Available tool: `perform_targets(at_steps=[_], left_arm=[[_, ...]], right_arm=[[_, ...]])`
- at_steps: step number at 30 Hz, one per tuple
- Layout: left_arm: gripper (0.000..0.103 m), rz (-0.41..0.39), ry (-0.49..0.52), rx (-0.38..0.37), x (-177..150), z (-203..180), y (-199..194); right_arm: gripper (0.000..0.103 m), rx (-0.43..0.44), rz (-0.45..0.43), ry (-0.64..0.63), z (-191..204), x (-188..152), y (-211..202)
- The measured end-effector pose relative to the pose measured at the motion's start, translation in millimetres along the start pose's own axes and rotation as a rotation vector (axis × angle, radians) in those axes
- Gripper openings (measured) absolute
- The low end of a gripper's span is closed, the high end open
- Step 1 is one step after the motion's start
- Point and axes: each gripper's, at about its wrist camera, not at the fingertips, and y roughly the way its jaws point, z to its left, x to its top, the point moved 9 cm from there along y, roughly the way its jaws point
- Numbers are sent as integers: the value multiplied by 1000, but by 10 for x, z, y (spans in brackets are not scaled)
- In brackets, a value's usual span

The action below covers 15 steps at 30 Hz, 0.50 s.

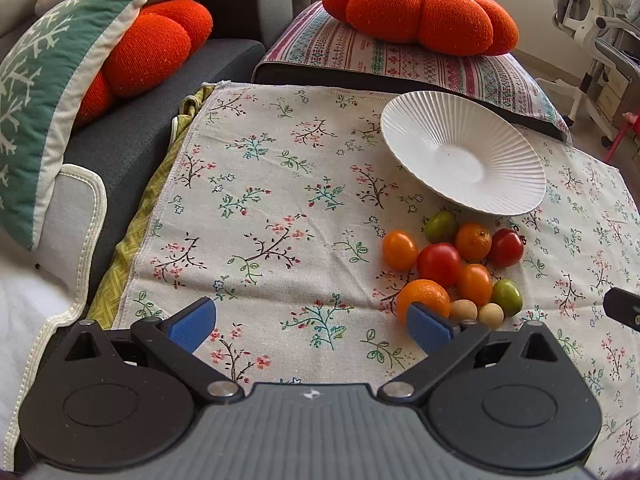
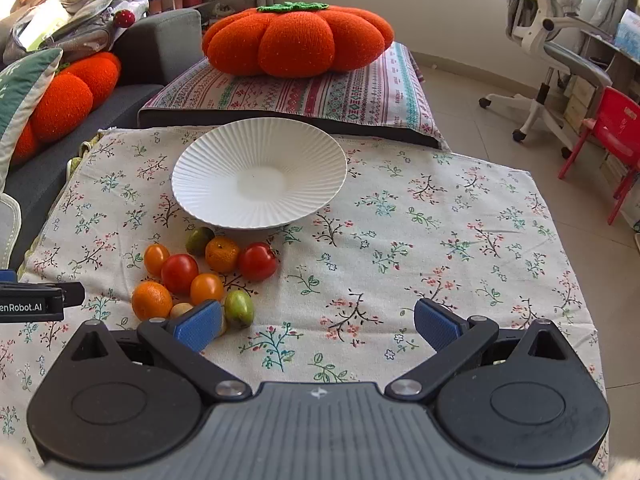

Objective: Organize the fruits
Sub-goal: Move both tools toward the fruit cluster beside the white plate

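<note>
A cluster of small fruits lies on the floral cloth (image 1: 260, 216): a red tomato (image 1: 439, 264), an orange mandarin (image 1: 423, 297), orange tomatoes, green fruits and two pale round ones. A white ribbed plate (image 1: 460, 152) stands empty just behind them. My left gripper (image 1: 312, 326) is open and empty, left of the cluster, its right pad near the mandarin. In the right wrist view the plate (image 2: 224, 164) and the fruits, with a red tomato (image 2: 258, 261) and a green fruit (image 2: 239, 308), sit left of centre. My right gripper (image 2: 318, 326) is open and empty, its left pad beside the green fruit.
An orange pumpkin cushion (image 2: 296, 40) rests on a striped cushion (image 2: 360, 96) behind the cloth. A grey sofa (image 1: 132, 136) with a green pillow (image 1: 36, 96) is at the left. A white office chair (image 2: 552, 48) and a red chair (image 2: 612, 132) stand at the right.
</note>
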Motion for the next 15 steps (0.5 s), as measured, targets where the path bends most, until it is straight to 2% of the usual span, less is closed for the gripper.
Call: perform_targets(at_steps=[6,10,15], left_arm=[[91,4,35,-10,22,-63,126],[91,34,33,-52,-22,-127,218],[91,27,50,-88,-25,-248,265]], right_arm=[[101,18,39,-1,38,-7,219],[100,44,59,-7,95,-19,315],[100,88,70,-18,187,16,352]])
